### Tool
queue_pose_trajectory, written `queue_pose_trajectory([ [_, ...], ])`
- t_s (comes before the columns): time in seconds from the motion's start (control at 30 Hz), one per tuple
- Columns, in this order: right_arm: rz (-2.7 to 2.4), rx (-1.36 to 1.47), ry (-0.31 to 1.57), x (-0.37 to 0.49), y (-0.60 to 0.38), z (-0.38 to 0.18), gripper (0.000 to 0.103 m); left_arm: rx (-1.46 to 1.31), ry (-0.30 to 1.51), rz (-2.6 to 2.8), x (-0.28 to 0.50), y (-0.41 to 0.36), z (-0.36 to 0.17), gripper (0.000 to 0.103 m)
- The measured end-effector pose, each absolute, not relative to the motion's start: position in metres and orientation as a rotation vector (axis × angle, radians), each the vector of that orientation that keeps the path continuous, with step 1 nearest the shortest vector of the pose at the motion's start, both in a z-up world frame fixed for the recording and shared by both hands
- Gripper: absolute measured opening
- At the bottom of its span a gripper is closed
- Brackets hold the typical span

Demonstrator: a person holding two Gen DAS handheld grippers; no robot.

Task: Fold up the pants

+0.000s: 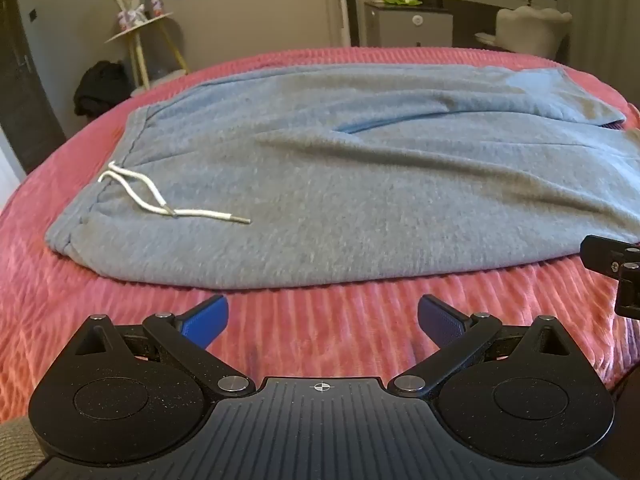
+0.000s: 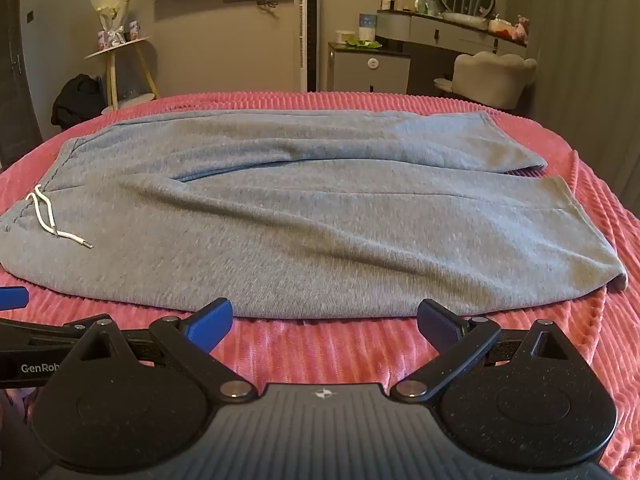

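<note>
- Grey fleece pants (image 1: 340, 184) lie spread flat on the pink ribbed bedspread (image 1: 320, 336), waistband to the left, leg ends to the right, both legs side by side with the far leg partly overlapped along the middle crease.
- White drawstring (image 1: 156, 200) trails loose over the front of the waistband, near the left end.
- Your left tongs (image 1: 322, 320) hang just short of the near edge of the pants, released and wide, nothing between the blue pads (image 1: 208, 320).
- Your right tongs (image 2: 324, 322) sit the same way, further to the right along that near edge, jaws spread with no cloth in them; the pads are close to the hem line but not on it.
- Judging from how things lie, no fold is made yet: you are at the approach for the first grasp.
- A sensible first fold is lengthwise, bringing the near leg over the far one, so the next move calls for each pair of tongs to dip to the near edge and pinch both cloth layers there, left near the waistband, right toward the cuff (image 2: 592, 268).
- Watch that you catch only the pants and not a ridge of the bedspread; the fleece looks thick and soft, so a shallow bite may slip.
- Keep both lifts level, or the leg will twist as it goes over.
</note>
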State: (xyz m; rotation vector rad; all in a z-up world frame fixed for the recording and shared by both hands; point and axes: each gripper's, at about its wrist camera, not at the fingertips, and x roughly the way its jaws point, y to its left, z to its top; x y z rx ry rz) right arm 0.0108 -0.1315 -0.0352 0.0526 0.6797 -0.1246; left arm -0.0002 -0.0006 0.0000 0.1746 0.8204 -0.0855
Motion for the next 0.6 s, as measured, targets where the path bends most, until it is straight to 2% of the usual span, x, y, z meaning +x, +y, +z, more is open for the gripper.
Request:
queue_pose_trajectory([
  [0.6, -0.126, 0.053, 0.677, 0.0114, -0.1318, -0.0357, 0.099, 0.171, 0.825, -0.079, 0.001, 0.0018, -0.001, 0.103],
])
